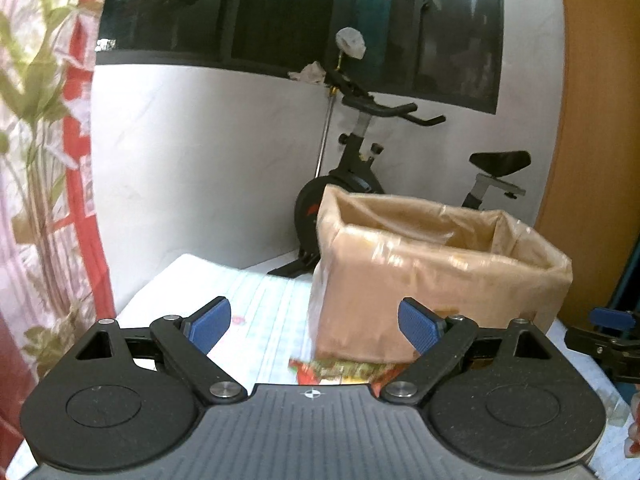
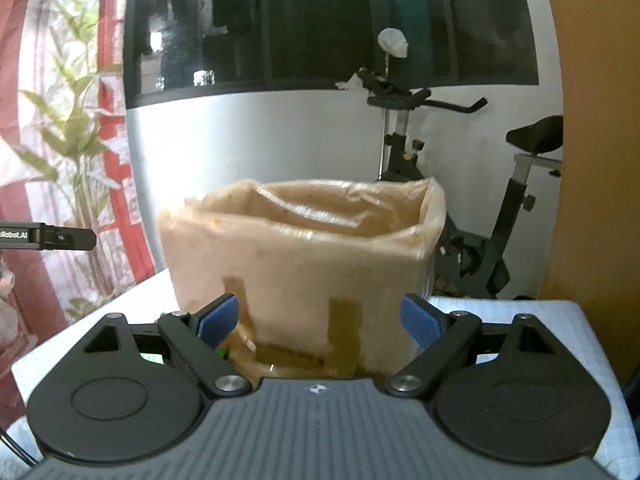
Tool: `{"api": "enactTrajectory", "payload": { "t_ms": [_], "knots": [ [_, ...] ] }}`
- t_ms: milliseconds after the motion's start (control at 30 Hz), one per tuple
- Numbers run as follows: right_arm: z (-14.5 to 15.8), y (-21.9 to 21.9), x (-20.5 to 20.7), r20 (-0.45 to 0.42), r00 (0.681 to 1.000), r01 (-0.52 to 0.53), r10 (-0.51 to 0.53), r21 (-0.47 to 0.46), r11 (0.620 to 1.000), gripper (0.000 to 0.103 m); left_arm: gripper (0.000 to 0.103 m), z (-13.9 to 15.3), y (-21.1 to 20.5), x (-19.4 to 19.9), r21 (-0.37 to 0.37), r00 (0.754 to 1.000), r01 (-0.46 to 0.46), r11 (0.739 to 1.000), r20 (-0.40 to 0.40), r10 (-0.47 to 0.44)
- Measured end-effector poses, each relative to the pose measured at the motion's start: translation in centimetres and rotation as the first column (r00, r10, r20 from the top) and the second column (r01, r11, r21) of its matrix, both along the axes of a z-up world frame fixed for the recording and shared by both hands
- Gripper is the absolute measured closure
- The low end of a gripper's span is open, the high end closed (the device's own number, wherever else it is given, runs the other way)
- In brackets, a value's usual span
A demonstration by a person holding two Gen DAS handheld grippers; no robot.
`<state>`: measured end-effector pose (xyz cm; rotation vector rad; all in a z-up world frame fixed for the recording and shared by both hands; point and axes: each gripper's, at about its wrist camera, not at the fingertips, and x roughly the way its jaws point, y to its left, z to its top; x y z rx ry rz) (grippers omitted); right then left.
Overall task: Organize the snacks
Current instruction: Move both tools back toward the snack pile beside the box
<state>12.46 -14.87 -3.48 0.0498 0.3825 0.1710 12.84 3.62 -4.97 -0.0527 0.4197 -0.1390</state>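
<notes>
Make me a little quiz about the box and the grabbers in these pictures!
1. True or false: the cardboard box has a plastic liner folded over its rim.
2. What stands behind the box by the wall? A) exercise bike B) ladder C) fridge
3. Fill in: the right gripper and the left gripper both have jaws that are ____, with nothing between them.

Key: 1 true; 2 A; 3 open.
</notes>
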Motion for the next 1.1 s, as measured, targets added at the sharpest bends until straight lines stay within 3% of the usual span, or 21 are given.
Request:
{"api": "enactTrajectory", "payload": {
  "t_ms": [600,1100],
  "knots": [
    [-6.4,1.9,-5.2,-0.056,0.995,-0.086,0.083,-0.07,0.994,0.014,0.011,-6.0,0.1,-4.3,0.03,0.997,-0.031,0.999,-0.073,0.033],
    [-6.7,0.4,-8.8,-0.063,0.998,-0.034,0.03,-0.059,0.998,0.014,0.011,-8.0,-0.3,-5.4,0.014,0.994,-0.011,1.0,-0.109,0.012]
  ]
}}
